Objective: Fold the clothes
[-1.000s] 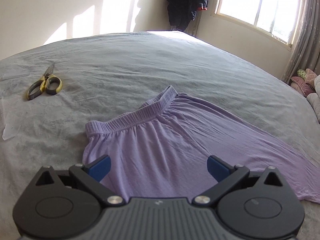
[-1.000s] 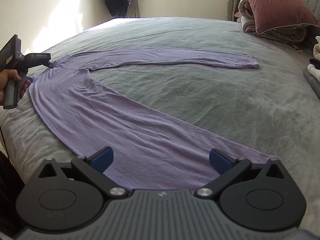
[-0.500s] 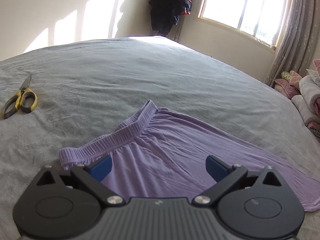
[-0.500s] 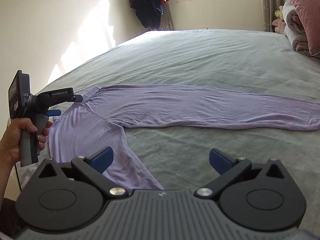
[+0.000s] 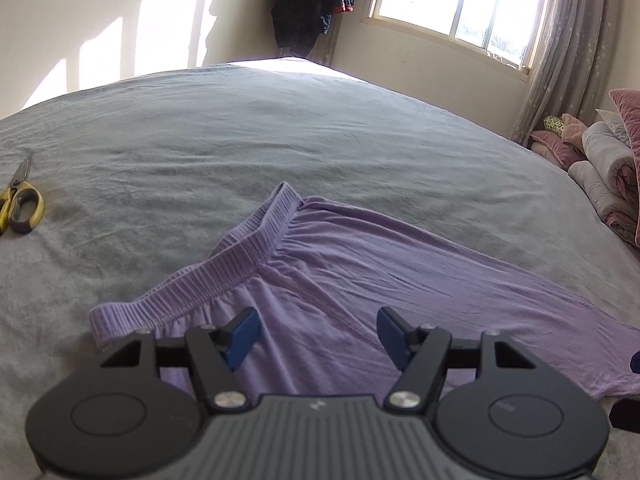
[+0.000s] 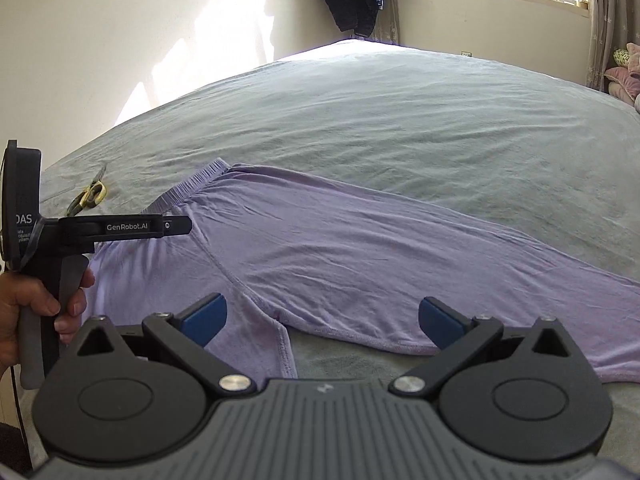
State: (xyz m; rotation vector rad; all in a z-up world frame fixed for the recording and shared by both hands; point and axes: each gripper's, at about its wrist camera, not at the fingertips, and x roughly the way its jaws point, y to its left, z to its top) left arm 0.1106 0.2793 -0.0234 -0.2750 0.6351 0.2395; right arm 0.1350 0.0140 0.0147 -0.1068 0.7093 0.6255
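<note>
2 hand-held grippers hover over lilac pants point(image 6: 340, 248) on grey bed point(image 6: 400, 120).

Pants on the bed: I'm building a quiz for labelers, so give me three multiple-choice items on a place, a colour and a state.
1. Where do the scissors lie?
A. On the pants
B. On the bed, clear of the pants
C. In a gripper

2. What colour are the pants?
A. Lilac
B. Green
C. Black

3. How does the right gripper stand?
A. Shut on the waistband
B. Shut on the scissors
C. Open

Answers:
1 B: they rest on the grey bed, apart from the waistband.
2 A: pale purple in both views.
3 C: its blue pads stand wide apart with nothing pinched.
</note>
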